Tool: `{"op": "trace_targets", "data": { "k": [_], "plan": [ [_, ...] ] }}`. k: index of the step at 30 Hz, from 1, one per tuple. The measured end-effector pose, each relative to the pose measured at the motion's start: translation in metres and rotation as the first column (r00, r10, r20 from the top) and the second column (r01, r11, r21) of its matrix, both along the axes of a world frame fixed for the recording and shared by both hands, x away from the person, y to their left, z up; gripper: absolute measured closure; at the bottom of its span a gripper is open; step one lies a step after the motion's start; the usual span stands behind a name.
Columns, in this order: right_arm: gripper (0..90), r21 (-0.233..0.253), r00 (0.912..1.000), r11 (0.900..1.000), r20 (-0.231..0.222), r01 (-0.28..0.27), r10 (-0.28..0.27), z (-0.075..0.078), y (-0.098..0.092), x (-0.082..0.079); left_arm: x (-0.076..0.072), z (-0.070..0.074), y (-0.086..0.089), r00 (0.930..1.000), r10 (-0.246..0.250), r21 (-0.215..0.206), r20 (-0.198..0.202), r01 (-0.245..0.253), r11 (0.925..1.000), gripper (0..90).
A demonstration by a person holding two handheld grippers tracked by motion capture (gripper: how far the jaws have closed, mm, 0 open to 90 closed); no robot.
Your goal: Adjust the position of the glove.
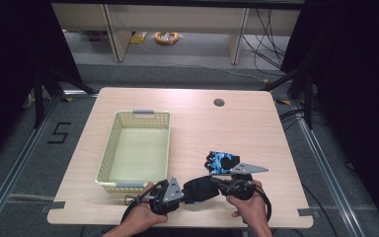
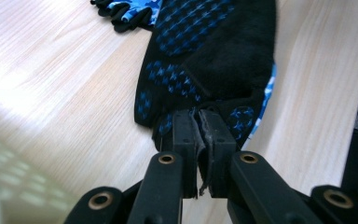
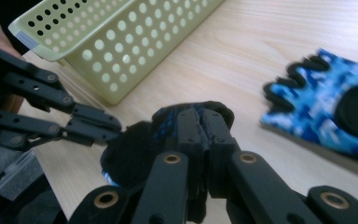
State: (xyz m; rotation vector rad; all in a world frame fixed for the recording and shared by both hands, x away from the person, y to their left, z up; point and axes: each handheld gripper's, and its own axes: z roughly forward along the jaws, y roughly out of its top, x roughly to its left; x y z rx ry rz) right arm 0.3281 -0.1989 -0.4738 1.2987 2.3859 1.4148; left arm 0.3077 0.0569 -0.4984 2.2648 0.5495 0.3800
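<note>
A dark glove (image 1: 201, 190) with blue dotted grip marks was held just above the table (image 1: 256, 123) close to its near edge, stretched between the two grippers. The left gripper (image 1: 181, 193) had its jaws pressed together on one edge of that glove, fabric pinched between the pads, as the left gripper view showed plainly (image 2: 198, 133). The right gripper (image 1: 216, 183) was likewise clamped on the glove's opposite end, its jaws closed with cloth bunched around them (image 3: 199, 123). The person's left hand (image 1: 140, 213) and right hand (image 1: 246, 205) gripped the tools at the near edge.

A second glove (image 1: 222, 162), fingerless with a blue camouflage pattern, lay flat on the table just beyond the held one, toward the middle and slightly to the right. A pale yellow perforated basket (image 1: 109, 148) stood on the left half of the table, its near end close to the left gripper
</note>
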Motion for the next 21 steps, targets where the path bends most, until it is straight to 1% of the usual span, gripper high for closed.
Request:
{"op": "trace_targets", "data": {
  "k": [1, 2, 3, 4, 5, 6, 7, 8, 9, 10, 11, 12, 13, 14, 15, 16, 17, 18, 19, 20, 21],
  "plan": [
    [87.8, 0.006, 0.9999, 1.000, 0.009, 0.009, -0.009, -0.001, -0.004, -0.003, 0.000, 0.000, -0.002, 1.0000, -0.002, 0.006, 0.001, 0.002, 1.0000, 85.0],
    [87.8, 0.024, 0.9991, 0.999, -0.015, 0.041, -0.040, -0.002, -0.006, -0.008, 0.000, -0.001, -0.005, 0.9999, -0.010, -0.006, -0.004, 0.010, 0.9999, 85.0],
    [87.8, 0.006, 0.9993, 0.999, -0.004, 0.037, -0.037, -0.005, -0.013, -0.011, 0.000, -0.002, -0.007, 1.0000, -0.008, -0.003, -0.002, 0.008, 1.0000, 85.0],
    [87.8, 0.006, 0.9993, 0.999, -0.004, 0.037, -0.037, -0.005, -0.013, -0.011, 0.000, -0.003, -0.009, 0.9999, -0.007, 0.000, -0.009, 0.007, 1.0000, 85.0],
    [87.8, 0.026, 0.9978, 0.998, -0.035, 0.056, -0.055, -0.006, -0.013, -0.014, 0.000, -0.005, -0.011, 0.9998, -0.016, 0.018, -0.011, 0.016, 0.9997, 84.9],
    [87.8, 0.000, 0.9987, 0.999, -0.025, 0.045, -0.045, -0.012, -0.016, -0.014, 0.000, -0.008, -0.013, 0.9998, -0.018, 0.012, -0.010, 0.018, 0.9998, 84.9],
    [87.8, -0.026, 0.9984, 0.998, -0.018, 0.053, -0.053, -0.013, -0.017, -0.015, 0.001, -0.010, -0.013, 0.9997, -0.022, 0.031, -0.007, 0.022, 0.9993, 84.8],
    [87.7, -0.035, 0.9970, 0.998, -0.048, 0.060, -0.061, -0.016, -0.015, -0.017, 0.000, -0.011, -0.014, 0.9995, -0.021, 0.022, -0.023, 0.022, 0.9995, 84.8],
    [87.7, -0.046, 0.9966, 0.997, -0.058, 0.056, -0.059, -0.017, -0.014, -0.018, 0.000, -0.013, -0.014, 0.9995, -0.021, 0.030, -0.023, 0.022, 0.9993, 84.7],
    [87.4, -0.085, 0.9982, 0.995, -0.036, 0.046, -0.049, -0.020, -0.015, -0.018, 0.000, -0.013, -0.014, 0.9994, -0.026, 0.031, -0.025, 0.027, 0.9992, 84.5],
    [87.2, -0.093, 0.9985, 0.995, -0.036, 0.038, -0.042, -0.022, -0.015, -0.018, 0.000, -0.013, -0.014, 0.9994, -0.021, 0.023, -0.027, 0.022, 0.9995, 84.3],
    [87.0, -0.113, 0.9966, 0.992, -0.055, 0.054, -0.060, -0.023, -0.014, -0.019, 0.000, -0.013, -0.014, 0.9993, -0.022, 0.023, -0.029, 0.023, 0.9995, 83.8],
    [86.2, -0.143, 0.9978, 0.989, -0.049, 0.037, -0.044, -0.025, -0.014, -0.019, -0.001, -0.013, -0.014, 0.9992, -0.025, 0.028, -0.030, 0.026, 0.9993, 82.4],
    [86.2, -0.143, 0.9978, 0.989, -0.049, 0.037, -0.044, -0.025, -0.014, -0.019, 0.000, -0.013, -0.014, 0.9992, -0.035, 0.035, -0.020, 0.036, 0.9988, 82.4],
    [83.8, -0.193, 0.9981, 0.981, -0.047, 0.031, -0.041, -0.028, -0.014, -0.019, 0.000, -0.014, -0.013, 0.9990, -0.041, 0.043, -0.018, 0.041, 0.9982, 80.3],
    [83.8, -0.193, 0.9981, 0.981, -0.047, 0.031, -0.041, -0.028, -0.014, -0.019, -0.001, -0.014, -0.013, 0.9992, -0.031, 0.036, -0.026, 0.032, 0.9989, 80.3],
    [82.3, -0.196, 0.9961, 0.980, -0.075, 0.030, -0.046, -0.028, -0.013, -0.021, 0.001, -0.013, -0.011, 0.9989, -0.039, 0.043, -0.027, 0.040, 0.9983, 78.9],
    [78.7, -0.182, 0.9963, 0.982, -0.068, 0.038, -0.052, -0.029, -0.011, -0.021, 0.000, -0.013, -0.010, 0.9986, -0.039, 0.036, -0.036, 0.040, 0.9985, 76.1],
    [76.4, -0.187, 0.9986, 0.982, -0.037, 0.029, -0.036, -0.029, -0.012, -0.020, -0.001, -0.012, -0.010, 0.9986, -0.038, 0.030, -0.036, 0.039, 0.9988, 75.1],
    [74.4, -0.193, 0.9975, 0.980, -0.049, 0.041, -0.052, -0.026, -0.012, -0.021, -0.003, -0.012, -0.009, 0.9980, -0.041, 0.013, -0.047, 0.042, 0.9990, 73.8],
    [70.4, -0.196, 0.9963, 0.979, -0.053, 0.057, -0.068, -0.022, -0.013, -0.021, -0.005, -0.010, -0.008, 0.9981, -0.041, 0.011, -0.046, 0.041, 0.9991, 68.1]
  ]
}}
